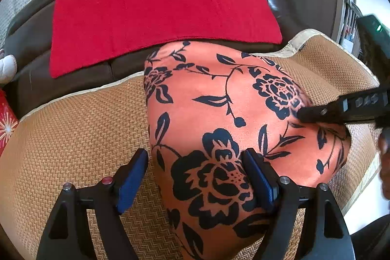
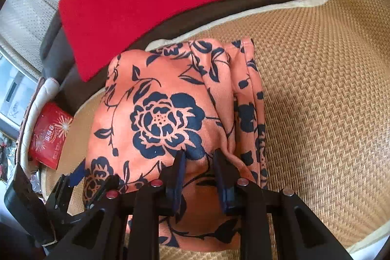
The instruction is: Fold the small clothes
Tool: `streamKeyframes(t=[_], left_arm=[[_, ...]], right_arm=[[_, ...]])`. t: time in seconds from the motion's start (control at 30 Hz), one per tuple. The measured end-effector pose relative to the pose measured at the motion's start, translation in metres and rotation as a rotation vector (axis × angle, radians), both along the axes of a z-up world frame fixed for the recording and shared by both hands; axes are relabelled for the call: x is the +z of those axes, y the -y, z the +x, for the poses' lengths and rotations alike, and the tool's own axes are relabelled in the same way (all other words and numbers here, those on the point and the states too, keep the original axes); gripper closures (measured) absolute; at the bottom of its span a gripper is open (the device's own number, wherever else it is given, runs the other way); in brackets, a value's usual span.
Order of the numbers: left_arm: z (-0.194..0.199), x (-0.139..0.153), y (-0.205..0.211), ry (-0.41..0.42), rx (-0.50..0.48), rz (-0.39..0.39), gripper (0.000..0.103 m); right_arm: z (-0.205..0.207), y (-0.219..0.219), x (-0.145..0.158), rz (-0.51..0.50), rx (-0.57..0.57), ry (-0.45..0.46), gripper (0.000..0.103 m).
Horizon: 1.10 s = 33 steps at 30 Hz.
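At the far left a red printed box [image 2: 50, 138] sits off the edge of the woven mat [image 1: 73, 126], which covers a brown sofa seat. The left hand-held gripper [image 1: 195, 177] hovers low over the near left part of the orange floral garment [image 1: 219, 101]; its jaws stand wide apart and grip nothing, one blue pad over the mat and the other over the cloth. The garment lies on the mat, already doubled into a rough rectangle, with a red cushion [image 1: 158, 11] just behind it. Further right, the right hand-held gripper [image 2: 198, 169] presses down near the garment's right side, jaws partly closed around a small raised pinch of fabric; it seems to have hold of that fold, though the pads hide the contact. Beyond it, the garment's stacked right edges [image 2: 251, 99] show several thin layers.

The cloth looks light, soft and limp, and probably a little slippery on the mat. It should crease easily but slump if lifted from one point, so a corner or folded edge at each side is the better hold.
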State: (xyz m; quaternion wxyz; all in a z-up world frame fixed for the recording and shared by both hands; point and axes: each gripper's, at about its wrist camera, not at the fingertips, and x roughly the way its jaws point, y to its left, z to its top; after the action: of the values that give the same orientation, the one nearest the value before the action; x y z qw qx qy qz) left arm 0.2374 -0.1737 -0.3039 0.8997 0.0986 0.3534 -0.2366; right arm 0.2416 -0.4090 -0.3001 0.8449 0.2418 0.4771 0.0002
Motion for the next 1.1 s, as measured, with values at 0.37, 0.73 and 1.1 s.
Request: streamKeyframes(t=[0.37, 0.73, 1.1], left_arm=[[0.001, 0.003, -0.002, -0.026, 0.006, -0.010, 0.022], [-0.034, 0.082, -0.036, 0.096, 0.155, -0.222, 0.016], [-0.046, 0.100, 0.010, -0.116, 0.008, -0.604, 0.016]], right_arm=[[-0.017, -0.021, 0.029, -0.077, 0.004, 0.113, 0.074], [-0.027, 0.003, 0.040, 0.110, -0.119, 0.258, 0.074], [-0.023, 0.018, 0.040, 0.269, -0.203, 0.318, 0.074]])
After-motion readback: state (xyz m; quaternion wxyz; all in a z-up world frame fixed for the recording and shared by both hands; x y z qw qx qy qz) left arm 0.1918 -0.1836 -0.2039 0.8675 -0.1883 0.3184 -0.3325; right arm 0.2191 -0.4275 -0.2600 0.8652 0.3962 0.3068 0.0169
